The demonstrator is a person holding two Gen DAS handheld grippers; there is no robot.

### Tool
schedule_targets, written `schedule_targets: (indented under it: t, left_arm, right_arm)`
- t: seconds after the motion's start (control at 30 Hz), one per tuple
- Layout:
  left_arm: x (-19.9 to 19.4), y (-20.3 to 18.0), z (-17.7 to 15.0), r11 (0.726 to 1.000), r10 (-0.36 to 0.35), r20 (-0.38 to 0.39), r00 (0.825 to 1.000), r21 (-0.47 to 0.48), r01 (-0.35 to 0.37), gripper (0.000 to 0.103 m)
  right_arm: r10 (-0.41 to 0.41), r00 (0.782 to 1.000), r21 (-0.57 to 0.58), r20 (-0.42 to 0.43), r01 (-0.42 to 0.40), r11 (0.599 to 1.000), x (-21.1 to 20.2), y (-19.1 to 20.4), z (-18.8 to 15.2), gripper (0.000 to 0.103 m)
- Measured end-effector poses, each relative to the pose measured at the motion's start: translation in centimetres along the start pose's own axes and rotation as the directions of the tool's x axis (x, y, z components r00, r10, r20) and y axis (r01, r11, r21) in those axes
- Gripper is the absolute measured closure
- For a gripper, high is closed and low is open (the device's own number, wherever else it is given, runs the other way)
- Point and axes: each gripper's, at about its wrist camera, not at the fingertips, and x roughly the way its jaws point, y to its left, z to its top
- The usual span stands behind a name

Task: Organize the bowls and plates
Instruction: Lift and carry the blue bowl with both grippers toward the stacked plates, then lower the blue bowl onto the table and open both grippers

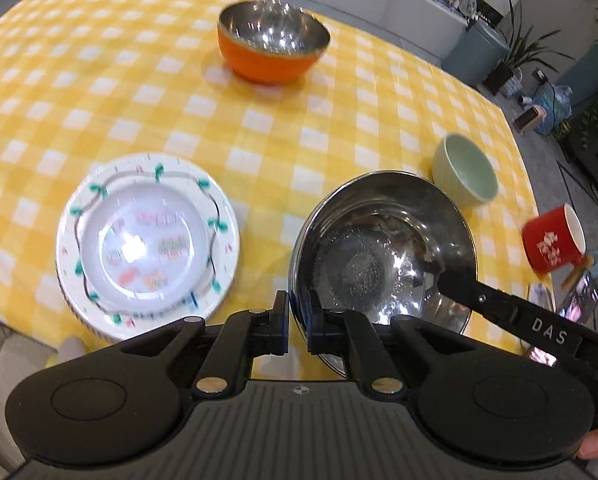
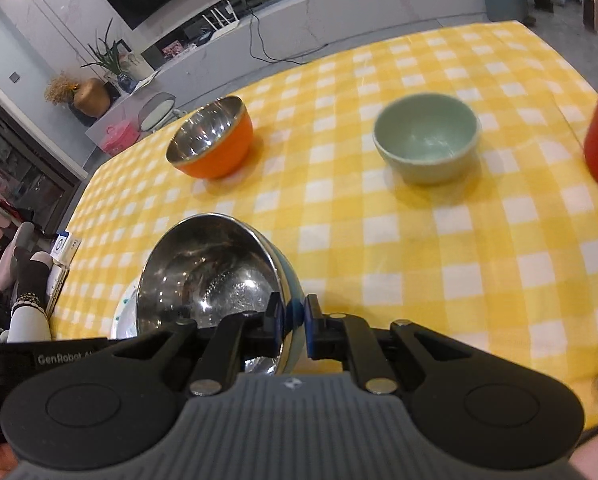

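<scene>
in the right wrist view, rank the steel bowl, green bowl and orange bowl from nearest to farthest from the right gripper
1. steel bowl: its rim is clamped in the right gripper.
2. green bowl: farther out, to the right.
3. orange bowl: to the left, slightly farther than the green one; a close call.

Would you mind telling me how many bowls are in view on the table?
3. An orange bowl sits at the far side, a green bowl to the right, and a steel bowl is nearest, gripped at its rim by both grippers. None seems hidden.
</scene>
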Motion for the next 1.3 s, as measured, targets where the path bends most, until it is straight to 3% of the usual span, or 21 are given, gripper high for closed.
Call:
schedule_targets:
  t: [0.2,0.4,1.0,1.07,1.13,1.17,1.3]
  left_arm:
    - [1.4,0.2,-1.0,1.0,-0.013,-0.062,0.998,-0.015,0.012,0.094]
    - [1.9,1.0,-0.6,0.998,-0.037,-0.074,0.997,-0.063,0.032,0.093]
    - [3.1,0.3,0.9,0.997,-0.032,-0.001,0.999,-0.068,0.032,0.09]
    - [2.7,0.3,0.7,0.998,-0.013,0.028,1.0,-0.057,0.015,0.087]
    - [2.2,0.3,0.7,0.999,0.013,0.065,0.998,-0.043,-0.01,0.066]
    - [1.9,0.4,0.6,0.999,0.016,0.078,0.997,-0.043,-0.013,0.061]
    - [0.4,1.2,0.9,0.999,-0.009,0.124,0.992,-0.045,0.014,0.052]
  right_arm:
    - [-0.002,1.0,0.031,-0.026,0.003,1.0,0.4,-0.9,-0.1,0.092]
    - [-0.012,0.999,0.046,-0.047,0.015,0.999,1.4,-1.2,-0.1,0.093]
    - [-0.045,0.999,0.072,-0.025,0.047,0.996,2.6,-1.6,0.5,0.091]
    - [-0.041,0.999,0.043,-0.031,0.042,0.998,2.6,-1.2,0.5,0.087]
    - [-0.041,0.999,0.019,-0.016,0.042,0.999,2.4,-0.8,0.4,0.064]
    - [-0.042,0.999,0.01,-0.002,0.042,0.999,2.2,-0.6,0.4,0.059]
    - [-0.071,0.993,-0.068,0.097,0.077,0.995,1.0,0.6,0.4,0.05]
